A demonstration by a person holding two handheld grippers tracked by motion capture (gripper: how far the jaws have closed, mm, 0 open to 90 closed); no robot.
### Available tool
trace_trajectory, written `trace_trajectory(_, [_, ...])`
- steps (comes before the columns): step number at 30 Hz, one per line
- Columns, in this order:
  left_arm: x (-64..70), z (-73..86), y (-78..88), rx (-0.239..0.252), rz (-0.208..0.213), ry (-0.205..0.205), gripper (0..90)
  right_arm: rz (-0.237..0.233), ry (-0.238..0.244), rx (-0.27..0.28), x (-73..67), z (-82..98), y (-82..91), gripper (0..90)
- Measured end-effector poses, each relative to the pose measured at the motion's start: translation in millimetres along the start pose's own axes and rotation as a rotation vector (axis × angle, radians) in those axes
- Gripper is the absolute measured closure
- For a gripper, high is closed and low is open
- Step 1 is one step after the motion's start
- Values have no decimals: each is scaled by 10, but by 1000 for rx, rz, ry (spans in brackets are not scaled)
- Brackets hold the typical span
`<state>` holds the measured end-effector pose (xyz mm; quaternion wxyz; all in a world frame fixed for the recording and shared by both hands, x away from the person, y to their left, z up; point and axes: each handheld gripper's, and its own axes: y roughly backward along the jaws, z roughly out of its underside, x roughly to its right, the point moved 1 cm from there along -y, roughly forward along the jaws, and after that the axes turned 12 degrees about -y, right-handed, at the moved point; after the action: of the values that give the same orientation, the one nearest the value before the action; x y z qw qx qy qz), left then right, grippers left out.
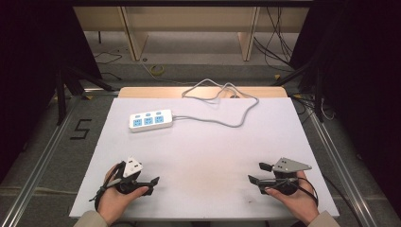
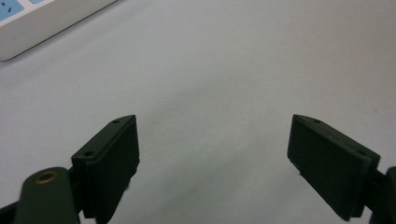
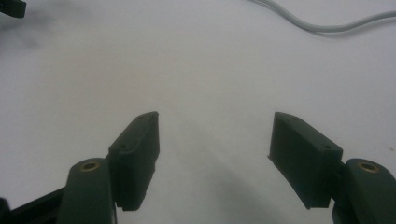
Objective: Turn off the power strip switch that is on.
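Two grippers rest at the near edge of the table (image 1: 203, 156), one in each of your hands, and both have their jaws spread wide with nothing between them. Your left gripper (image 1: 150, 184) sits at the near left and your right gripper (image 1: 257, 174) at the near right, their tips turned inward toward each other.

The strip (image 1: 150, 121) lies on the far left part of the table, well apart from both grippers. From your left gripper it is ahead and only slightly to the right; from your right gripper it is ahead and far across to the left. Your left hand is plainly the nearer one. The strip's long axis runs roughly left to right across the table, its right end tipped a little away from you, so a reach straight ahead would meet its long near side.

Its cord (image 1: 222, 106) leaves the right end, runs right, then loops back toward the far edge.

In the left gripper view, a corner of the strip (image 2: 42, 21) is cut off at the upper left, showing part of two blue sockets. In the right gripper view, a stretch of cord (image 3: 327, 25) crosses the top right. Where the cord ends past the far edge is hard to make out, and you cannot tell whether a plug is there.
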<state>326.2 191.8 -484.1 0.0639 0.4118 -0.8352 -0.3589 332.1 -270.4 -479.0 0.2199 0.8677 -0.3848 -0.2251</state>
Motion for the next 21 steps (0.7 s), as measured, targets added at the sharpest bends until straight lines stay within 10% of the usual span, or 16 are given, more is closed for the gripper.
trace_trajectory(7, [-18, -5, 19, -5, -22, 10, 195, -1, 1, 3, -11, 5, 7, 339])
trace_trajectory(21, [-123, -16, 117, -50, -117, 9, 850, -1, 9, 2, -26, 6, -3, 339])
